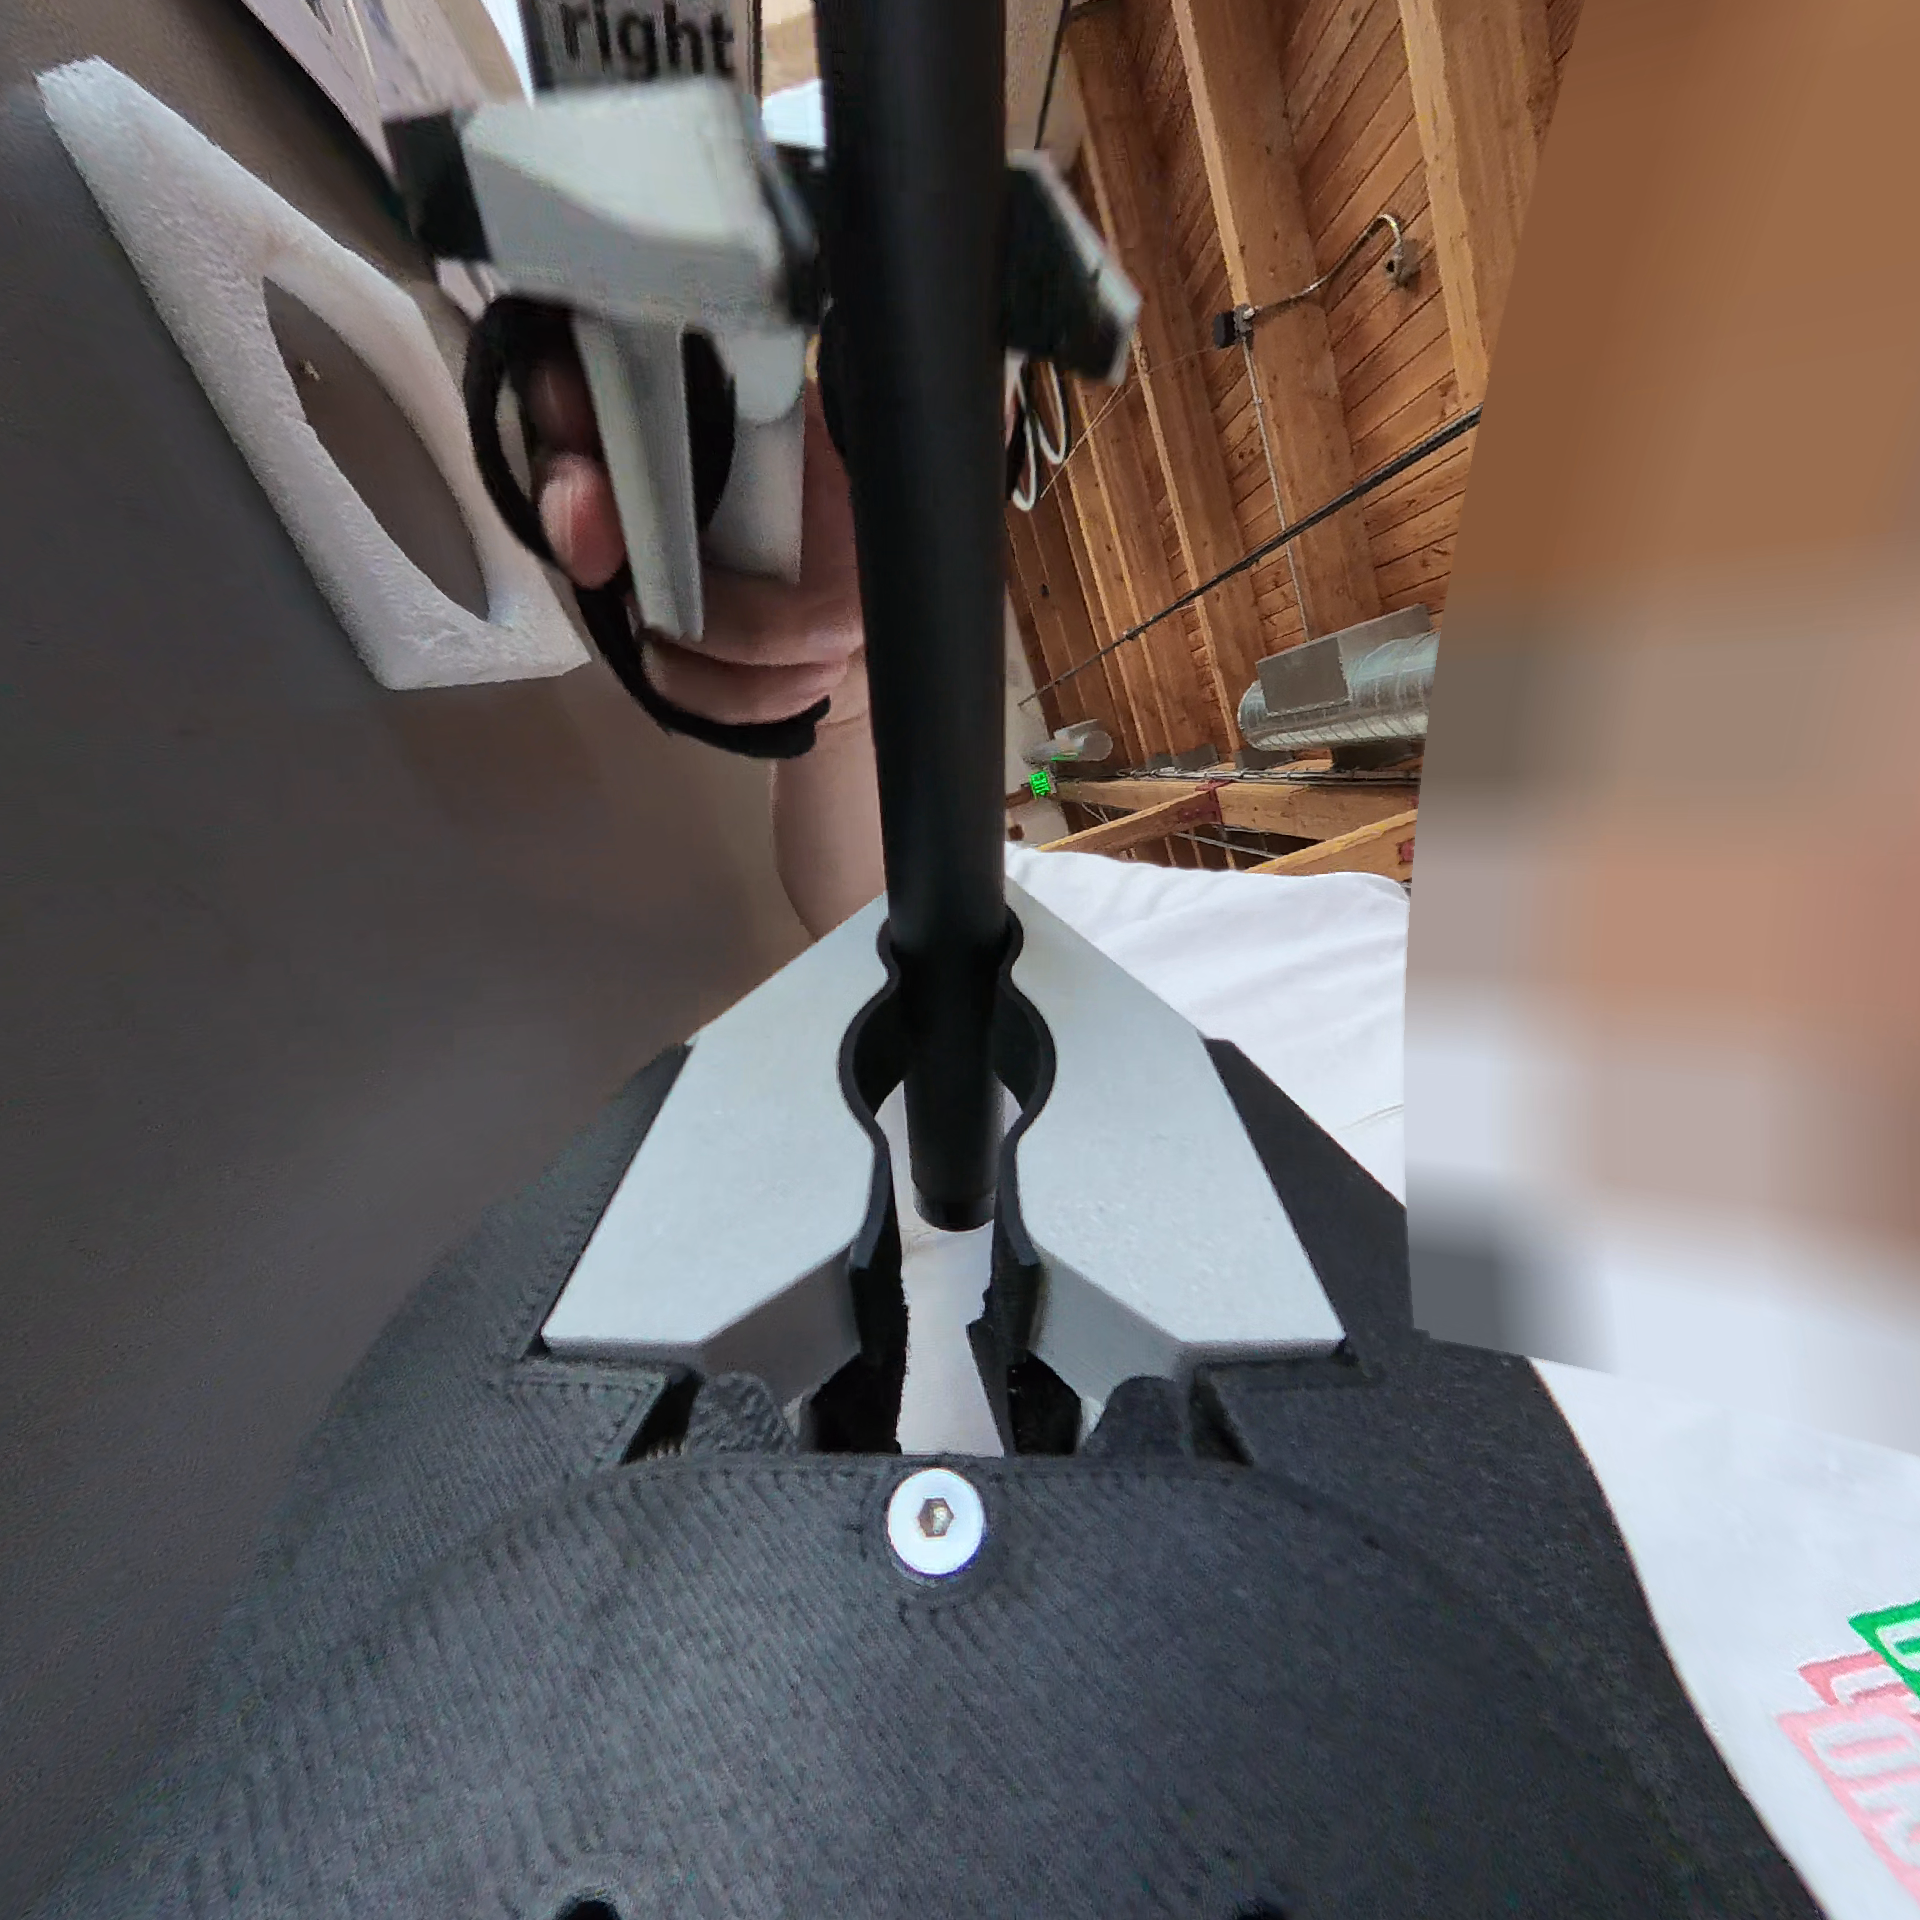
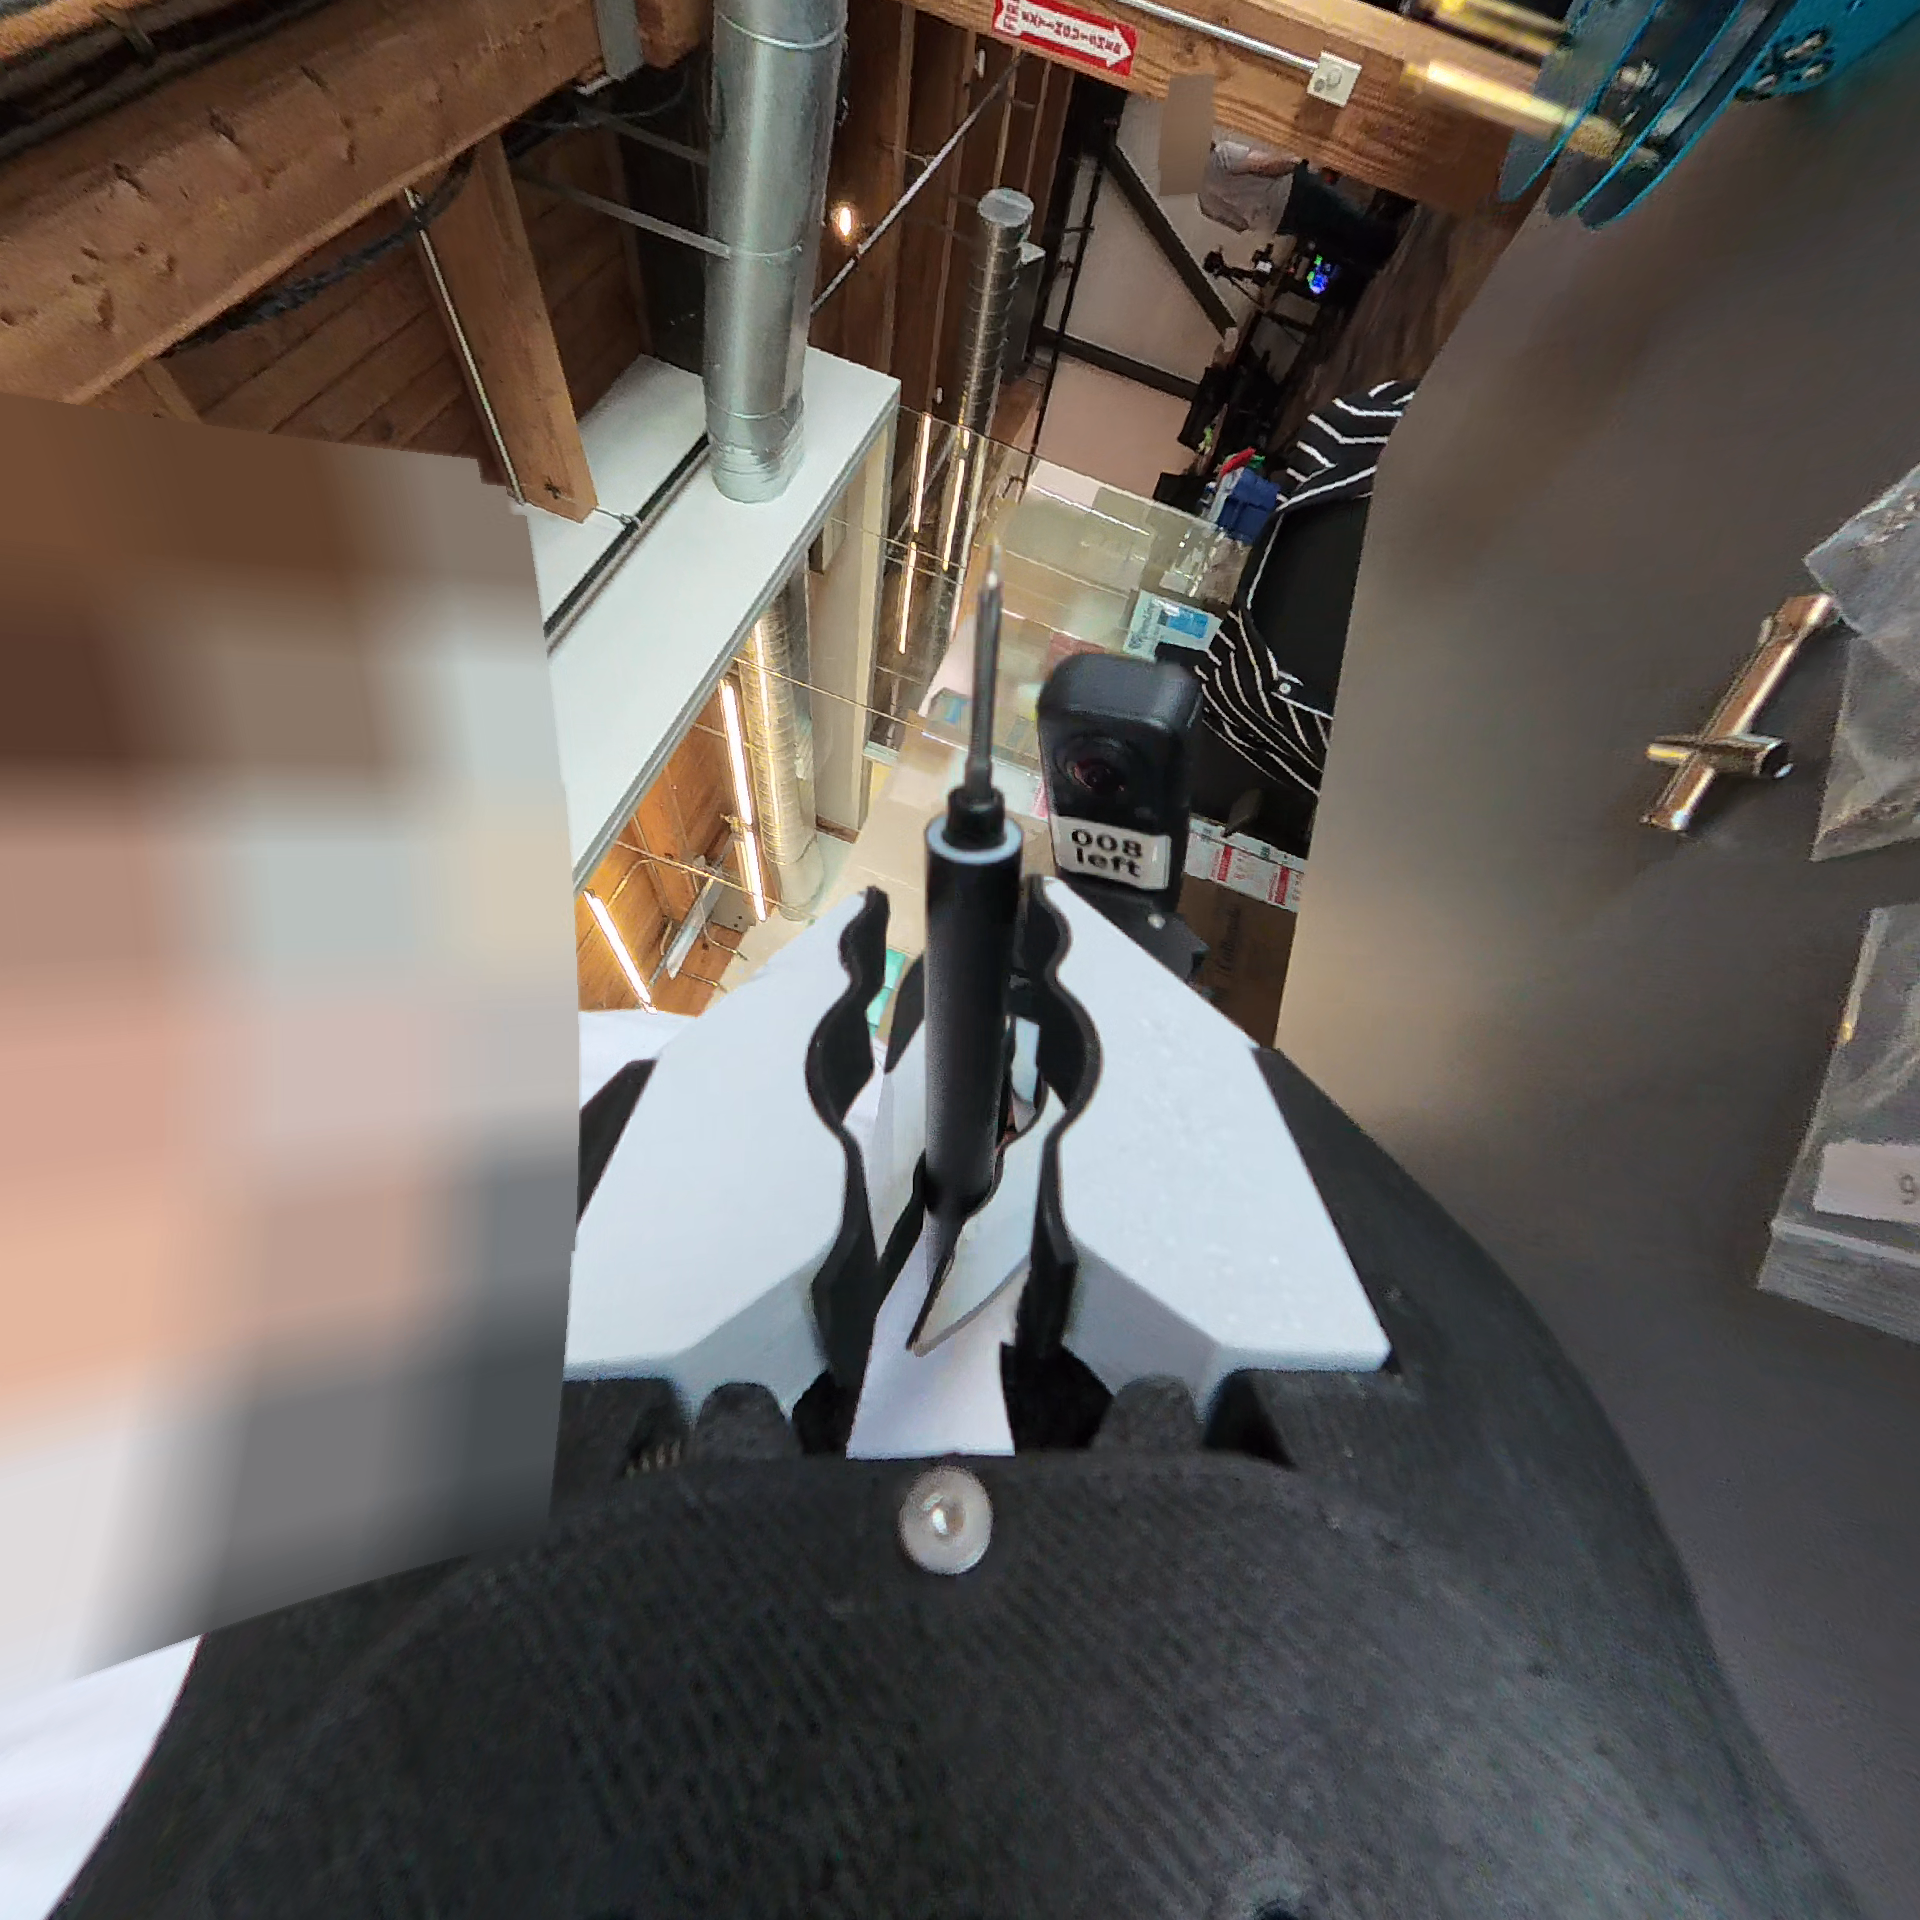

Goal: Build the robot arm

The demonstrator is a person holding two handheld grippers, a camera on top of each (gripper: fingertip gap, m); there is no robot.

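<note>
Both grippers were raised well off the grey table and tilted toward the timber ceiling. The left gripper was closed narrowly on the lower end of a slim black cylindrical tool, a precision screwdriver by its look, whose butt sat between the pale fingers. In the left wrist view the right gripper straddled the same shaft farther up, apparently gripping it, with a hand on its handle.

In the right wrist view the right gripper had the black handle between its jaws, the thin metal bit pointing out past them; the gap beside the handle on the left looked open, so a firm clamp could not be confirmed there.

Nothing showed the bit meeting a screw or part, so any fastening appeared unstarted.

Counted: one screwdriver, two grippers, one chrome cross-shaped wrench, one white foam frame, and grey plastic bags whose number was unclear.
</note>
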